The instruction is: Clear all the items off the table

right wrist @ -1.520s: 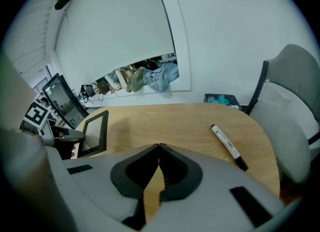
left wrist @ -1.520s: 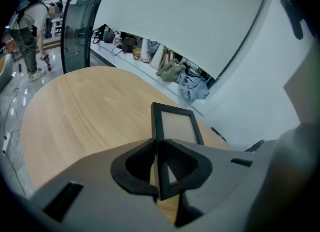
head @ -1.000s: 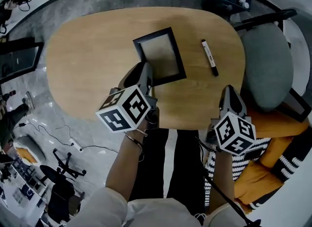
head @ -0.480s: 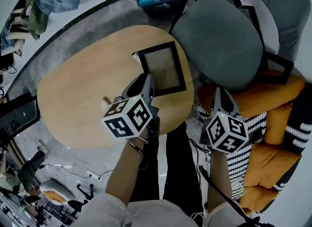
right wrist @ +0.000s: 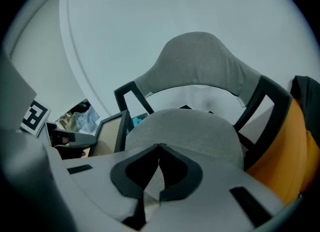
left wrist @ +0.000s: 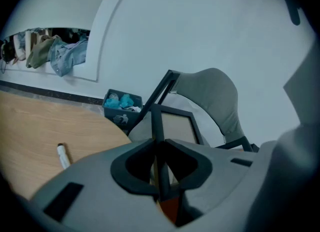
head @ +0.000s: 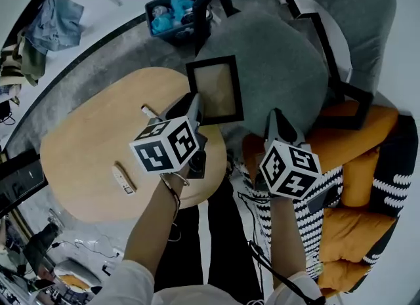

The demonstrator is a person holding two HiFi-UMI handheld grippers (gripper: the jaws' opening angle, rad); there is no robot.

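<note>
Left tongs (head: pixel 195 103), clamped on the picture frame (head: pixel 216 90), had carried it off the table (head: pixel 79 146) toward the chair (head: pixel 275 67), while the right tongs (head: pixel 274 119) were together, empty, and a marker (head: pixel 149 111) remained.

A black rectangular picture frame (head: pixel 220 90) (left wrist: pixel 177 126) with a beige panel hangs past the edge of the light oval wooden table (head: pixel 85 146), pinched at one side by the left gripper (head: pixel 195 103) (left wrist: pixel 160 151). On the tabletop lie a white marker (head: pixel 149 111) (left wrist: pixel 62 155) and, well apart, a small white flat stick (head: pixel 123 179).
</note>
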